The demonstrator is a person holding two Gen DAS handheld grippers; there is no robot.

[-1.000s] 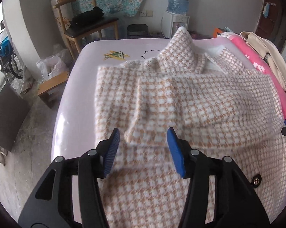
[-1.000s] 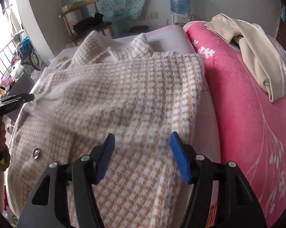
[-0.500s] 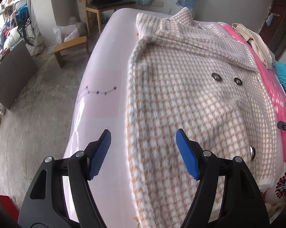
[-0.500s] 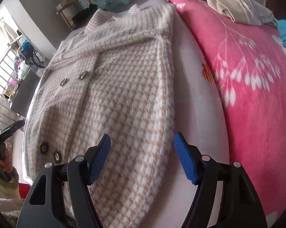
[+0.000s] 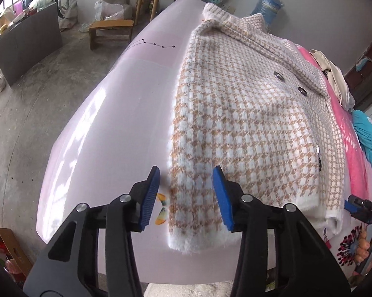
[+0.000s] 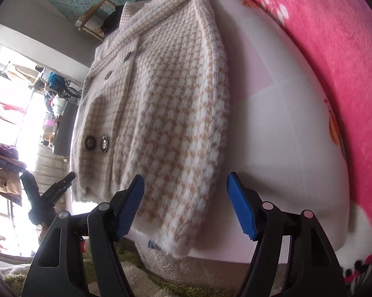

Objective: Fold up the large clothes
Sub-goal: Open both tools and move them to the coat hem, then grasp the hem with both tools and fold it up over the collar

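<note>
My houndstooth coat (image 5: 247,123) lies flat and buttoned on the pale pink bed sheet (image 5: 111,123), collar at the far end and hem toward me, with the pink floral blanket (image 6: 334,49) beside it on my right. My left gripper (image 5: 187,198) stands wide open with nothing in it, its fingers straddling the coat's near left hem corner just above the cloth. My right gripper (image 6: 186,208) is likewise spread wide and empty over the near right hem corner, where the folded sleeve edge reaches the mattress edge
</note>
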